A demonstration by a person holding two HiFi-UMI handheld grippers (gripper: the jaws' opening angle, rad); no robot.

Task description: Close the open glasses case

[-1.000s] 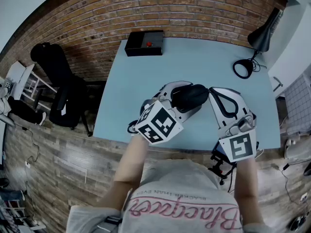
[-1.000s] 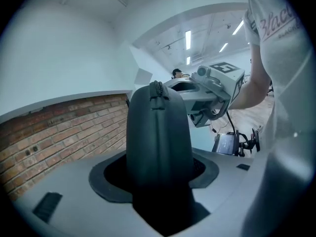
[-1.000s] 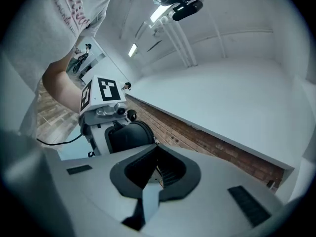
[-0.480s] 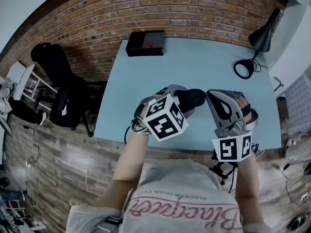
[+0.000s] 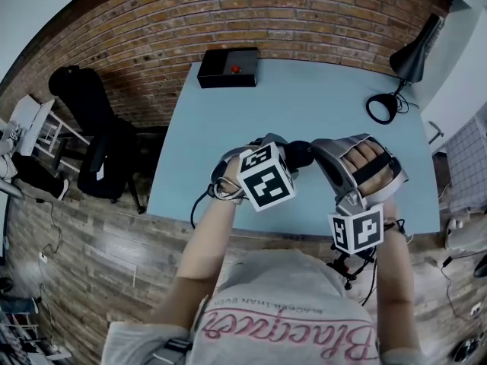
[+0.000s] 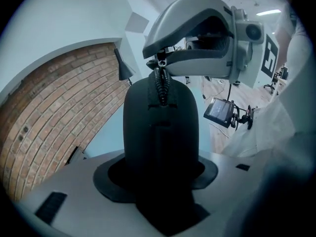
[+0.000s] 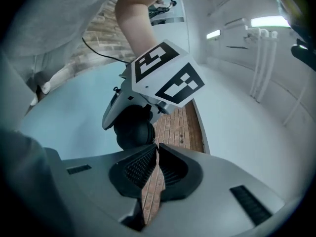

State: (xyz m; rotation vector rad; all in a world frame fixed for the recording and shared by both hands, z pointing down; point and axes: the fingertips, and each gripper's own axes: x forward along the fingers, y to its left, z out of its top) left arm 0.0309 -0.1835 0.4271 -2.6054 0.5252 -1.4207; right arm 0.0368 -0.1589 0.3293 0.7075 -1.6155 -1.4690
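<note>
Left gripper (image 5: 280, 160) clamped on black glasses case (image 6: 160, 137), held above the near edge of the blue table (image 5: 304, 97). Right gripper (image 7: 156, 152) jaws together, pinching the case's zipper pull (image 6: 161, 85) at its end.

In the head view the marker cube (image 5: 266, 177) of the left tongs (image 5: 289, 157) covers most of the glasses case (image 5: 303, 152); only one dark end shows. In the left gripper view the case hides those tongs' pads. In the right gripper view the zip pull (image 6: 160, 83) is too small to tell
</note>
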